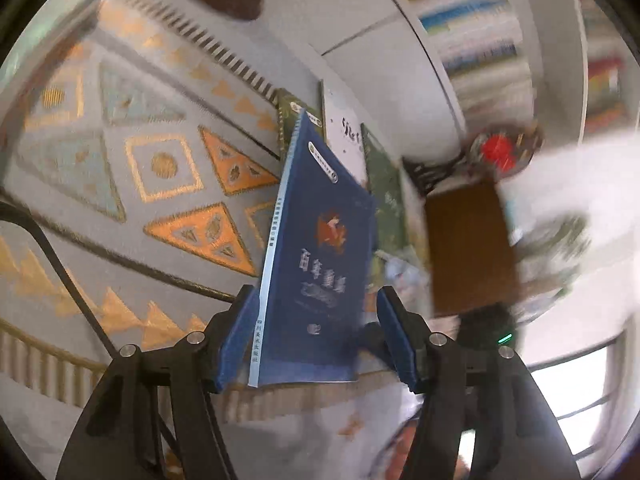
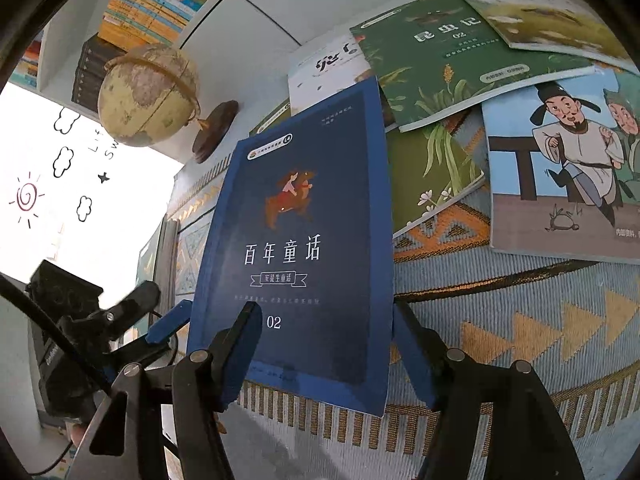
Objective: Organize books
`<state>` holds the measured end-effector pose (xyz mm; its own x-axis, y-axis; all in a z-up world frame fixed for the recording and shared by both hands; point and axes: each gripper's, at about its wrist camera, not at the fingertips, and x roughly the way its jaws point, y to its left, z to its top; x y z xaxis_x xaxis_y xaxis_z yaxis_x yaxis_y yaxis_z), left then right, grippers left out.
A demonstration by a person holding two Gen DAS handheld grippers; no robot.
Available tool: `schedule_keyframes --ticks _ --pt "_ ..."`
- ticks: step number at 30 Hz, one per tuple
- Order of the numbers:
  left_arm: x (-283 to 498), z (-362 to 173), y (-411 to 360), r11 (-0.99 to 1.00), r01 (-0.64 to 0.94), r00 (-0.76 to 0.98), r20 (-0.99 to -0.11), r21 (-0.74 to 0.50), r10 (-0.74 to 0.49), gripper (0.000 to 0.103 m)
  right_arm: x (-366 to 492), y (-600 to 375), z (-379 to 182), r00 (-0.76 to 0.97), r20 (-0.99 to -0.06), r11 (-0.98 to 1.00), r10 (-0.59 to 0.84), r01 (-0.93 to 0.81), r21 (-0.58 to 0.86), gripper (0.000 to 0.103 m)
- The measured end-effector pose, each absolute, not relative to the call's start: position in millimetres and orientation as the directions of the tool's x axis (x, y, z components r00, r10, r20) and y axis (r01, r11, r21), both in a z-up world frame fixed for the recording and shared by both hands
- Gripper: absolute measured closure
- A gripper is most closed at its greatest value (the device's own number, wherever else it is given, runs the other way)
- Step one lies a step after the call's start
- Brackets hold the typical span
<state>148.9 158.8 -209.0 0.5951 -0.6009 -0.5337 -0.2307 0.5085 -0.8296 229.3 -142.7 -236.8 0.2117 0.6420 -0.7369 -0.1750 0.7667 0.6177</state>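
While the blue book stood tilted off the patterned rug, the left tongs straddled its lower edge, grip unclear; the right tongs stood open about it, below the scattered books.

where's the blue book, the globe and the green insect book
blue book (image 2: 296, 240), right wrist view, middle of the front cover
globe (image 2: 148, 96), right wrist view, middle of the sphere
green insect book (image 2: 452, 60), right wrist view, middle of the green cover
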Motion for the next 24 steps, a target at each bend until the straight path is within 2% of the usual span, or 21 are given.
schedule_keyframes --ticks 2,4,10,14,18,20,22,24 --pt "147.0 -220.6 171.1 0.345 -0.260 0.620 -0.430 -0.902 -0.657 0.046 230.4 -145.2 -238.2 0.213 -0.726 0.756 0.654 -0.158 0.635 0.036" --pt "146.8 -222.8 172.0 0.297 -0.260 0.626 -0.395 -0.919 -0.673 0.046 229.9 -146.4 -238.5 0.214 -0.720 0.750 0.661 -0.155 0.643 0.036" --pt "141.4 -217.2 164.5 0.331 -0.262 0.625 -0.420 -0.907 -0.657 0.046 228.5 -145.7 -237.7 0.222 -0.718 0.751 0.660 -0.157 0.642 0.035" --pt "140.8 -238.7 154.5 0.216 -0.330 0.587 -0.379 -0.919 -0.715 0.046 228.2 -144.7 -237.5 0.220 -0.718 0.751 0.660 -0.161 0.641 0.035" --pt "137.9 -233.2 134.1 0.376 -0.319 0.553 -0.493 -0.870 -0.672 0.046 226.3 -140.8 -235.9 0.221 -0.725 0.757 0.653 -0.170 0.630 0.035" --pt "137.6 -229.4 133.5 0.397 -0.332 0.566 -0.517 -0.856 -0.642 0.055 226.0 -140.0 -235.4 0.219 -0.726 0.758 0.652 -0.179 0.627 0.035" --pt "143.2 -224.8 133.6 0.458 -0.334 0.556 -0.565 -0.824 -0.610 0.082 226.6 -140.4 -235.5 0.212 -0.724 0.754 0.657 -0.178 0.632 0.035" --pt "146.9 -225.7 134.1 0.460 -0.342 0.552 -0.571 -0.819 -0.607 0.093 227.2 -142.4 -236.1 0.196 -0.724 0.750 0.661 -0.155 0.643 0.035"
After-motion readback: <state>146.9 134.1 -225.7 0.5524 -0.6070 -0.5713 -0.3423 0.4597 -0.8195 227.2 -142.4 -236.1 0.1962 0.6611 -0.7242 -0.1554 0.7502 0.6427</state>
